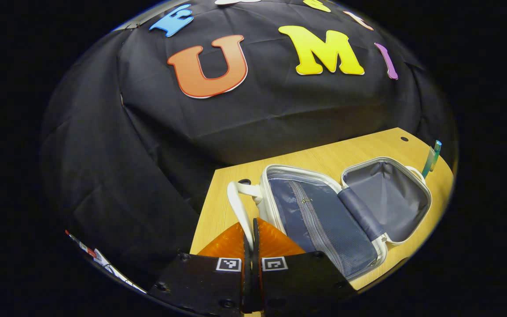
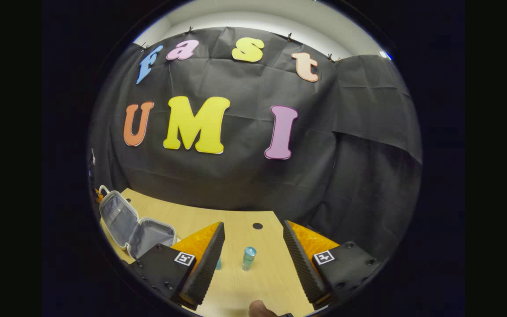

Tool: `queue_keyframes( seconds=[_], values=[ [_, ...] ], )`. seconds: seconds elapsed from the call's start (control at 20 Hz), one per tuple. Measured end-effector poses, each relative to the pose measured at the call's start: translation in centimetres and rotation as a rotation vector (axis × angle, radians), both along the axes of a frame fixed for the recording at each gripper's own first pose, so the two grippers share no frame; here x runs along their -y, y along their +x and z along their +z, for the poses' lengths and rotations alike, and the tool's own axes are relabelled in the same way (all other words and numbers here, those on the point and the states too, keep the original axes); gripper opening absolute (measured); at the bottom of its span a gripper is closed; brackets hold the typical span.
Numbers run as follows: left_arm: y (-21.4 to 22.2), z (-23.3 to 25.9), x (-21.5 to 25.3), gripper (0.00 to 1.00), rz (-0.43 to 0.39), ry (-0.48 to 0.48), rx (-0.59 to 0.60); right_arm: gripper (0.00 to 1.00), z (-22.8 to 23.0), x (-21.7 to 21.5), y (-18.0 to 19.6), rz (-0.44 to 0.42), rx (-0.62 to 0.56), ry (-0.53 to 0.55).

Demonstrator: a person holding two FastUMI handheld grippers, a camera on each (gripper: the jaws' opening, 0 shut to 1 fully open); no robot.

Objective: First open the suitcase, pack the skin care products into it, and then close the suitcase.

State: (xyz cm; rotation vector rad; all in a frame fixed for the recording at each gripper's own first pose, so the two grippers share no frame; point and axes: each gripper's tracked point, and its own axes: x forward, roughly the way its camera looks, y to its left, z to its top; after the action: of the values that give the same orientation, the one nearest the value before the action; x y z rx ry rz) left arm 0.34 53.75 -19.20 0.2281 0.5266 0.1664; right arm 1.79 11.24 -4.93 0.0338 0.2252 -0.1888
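Suitcase first: the small white hard-shell suitcase (image 1: 324, 211) with grey fabric lining lies opened flat on the light wooden table (image 1: 324, 154), both halves facing up, so the opening step looks finished and the packing is in hand. In the left gripper view the left claw (image 1: 252, 235) has its orange fingers pressed together, with the white carrying handle (image 1: 237, 207) of the case rising just beyond the tips; whether the fingers actually pinch the handle cannot be told. Holding there would steady the case while the other hand loads it.

In the right gripper view the right claw (image 2: 253, 246) is spread wide, its ribbed black pads framing a small teal upright bottle (image 2: 249, 258) that stands on the table between them, apart from both fingers. A second teal item (image 2: 218, 263) peeks out just beside the left-hand finger. The spread stance suggests an approach to grasp the bottle.

The open suitcase (image 2: 134, 226) sits well off to the left in that view, so the carry will have to cross the table. The slim, upright bottle may tip if one pad touches first.
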Motion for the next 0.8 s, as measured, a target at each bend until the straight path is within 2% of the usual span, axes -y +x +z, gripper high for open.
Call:
queue_keyframes(
  seconds=[0.3, 0.6, 0.7, 0.75, 0.8],
  values=[
    [-0.1, -6.0, -2.3, 0.03, 0.001, -0.208, -0.058, 0.79, -1.2, -0.8, -0.9, -0.023, -0.053, -0.010],
    [-0.3, -10.4, -2.7, 0.04, -0.003, -0.296, -0.131, 0.79, -1.9, -0.9, -1.8, -0.026, -0.081, -0.035],
    [-0.3, -11.0, -2.9, 0.06, 0.002, -0.337, -0.127, 0.78, -2.0, -0.8, -2.1, -0.028, -0.082, -0.046],
    [-0.9, -11.0, -3.1, 0.11, 0.015, -0.342, -0.125, 0.79, -2.2, -0.6, -2.3, -0.032, -0.086, -0.041],
    [-1.3, -11.0, -3.7, 0.04, 0.037, -0.343, -0.121, 0.80, -2.4, -0.4, -2.6, -0.035, -0.088, -0.036]
  ],
)
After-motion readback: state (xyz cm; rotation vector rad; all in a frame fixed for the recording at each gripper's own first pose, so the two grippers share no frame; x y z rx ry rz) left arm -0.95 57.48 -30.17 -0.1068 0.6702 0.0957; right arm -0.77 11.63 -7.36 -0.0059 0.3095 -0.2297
